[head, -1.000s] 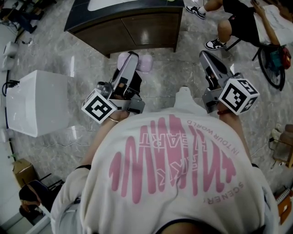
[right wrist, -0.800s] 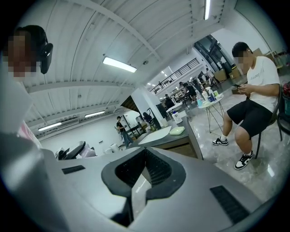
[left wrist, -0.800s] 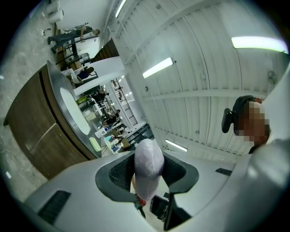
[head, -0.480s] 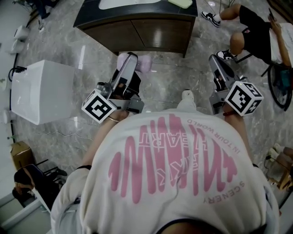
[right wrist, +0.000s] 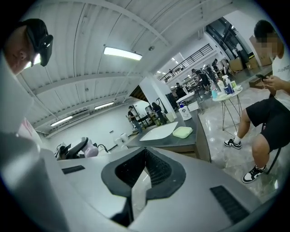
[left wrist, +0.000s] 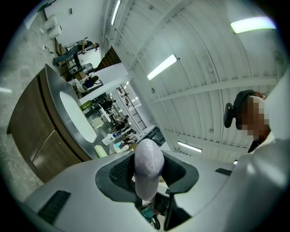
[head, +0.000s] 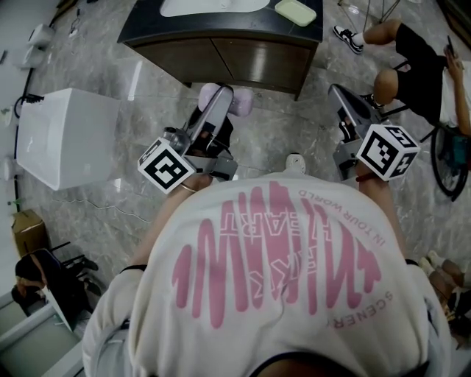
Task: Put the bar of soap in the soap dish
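Pads (left wrist: 120, 177) of the left gripper (head: 223, 94) pinch the bar of soap (left wrist: 148, 165). The jaws stand partly apart around its width, and the pale lilac bar's rounded end sticks out past the fingertips. The right gripper (right wrist: 142, 156) has its jaws closed together with nothing between them.

In the head view both grippers are held out in front of the person's chest, well apart from each other, above the grey marbled floor (head: 132, 96). Farther off stands a dark wooden vanity (head: 243, 62) with a white basin (head: 213, 6) sunk in its top. The pale green soap dish (head: 295, 11) lies on the countertop just right of the basin, well apart from the bar. A white box (head: 66, 143) sits on the floor at the left. A seated person (head: 412, 51) is at the far right.
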The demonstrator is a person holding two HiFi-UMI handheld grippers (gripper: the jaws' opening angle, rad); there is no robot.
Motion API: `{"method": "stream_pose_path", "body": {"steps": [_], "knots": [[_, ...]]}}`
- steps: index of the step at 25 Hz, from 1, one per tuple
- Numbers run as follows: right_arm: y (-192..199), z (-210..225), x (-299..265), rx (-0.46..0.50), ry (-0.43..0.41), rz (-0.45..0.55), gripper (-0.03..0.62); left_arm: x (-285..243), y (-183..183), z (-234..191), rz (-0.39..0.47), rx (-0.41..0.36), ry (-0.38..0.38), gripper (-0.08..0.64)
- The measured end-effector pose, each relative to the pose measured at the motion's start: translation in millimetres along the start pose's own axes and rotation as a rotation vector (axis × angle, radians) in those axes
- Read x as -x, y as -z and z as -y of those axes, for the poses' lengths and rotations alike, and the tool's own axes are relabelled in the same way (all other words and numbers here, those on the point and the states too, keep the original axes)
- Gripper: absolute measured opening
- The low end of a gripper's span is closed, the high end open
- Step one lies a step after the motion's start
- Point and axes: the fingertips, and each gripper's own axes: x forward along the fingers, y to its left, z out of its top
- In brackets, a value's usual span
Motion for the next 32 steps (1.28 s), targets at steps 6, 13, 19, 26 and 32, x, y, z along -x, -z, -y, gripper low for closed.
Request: {"method": "stream_pose_path", "body": {"steps": [6, 13, 19, 26, 32], "knots": [[-28, 28, -12, 0.014, -0.02, -0.004, 0.017, -24, -2, -15, 0.039, -0.016, -0.064, 0.16], [-46, 57, -21, 0.022, -0.071, -0.037, 0.017, -50, 2, -15, 0.082, -0.033, -0.108, 0.16], [-65, 75, -27, 0.056, -0.093, -0.026, 0.017, -69, 7, -18, 0.121, -0.047, -0.118, 0.16], [-66, 93, -35, 0.065, -0.122, -0.071, 0.017, -89, 15, -27, 0.137, -0.043, -0.131, 0.16], [-72, 116, -45, 0.057, -0.132, -0.079, 0.017, -113, 21, -35, 0.126, -0.052, -0.138, 0.16]]}}
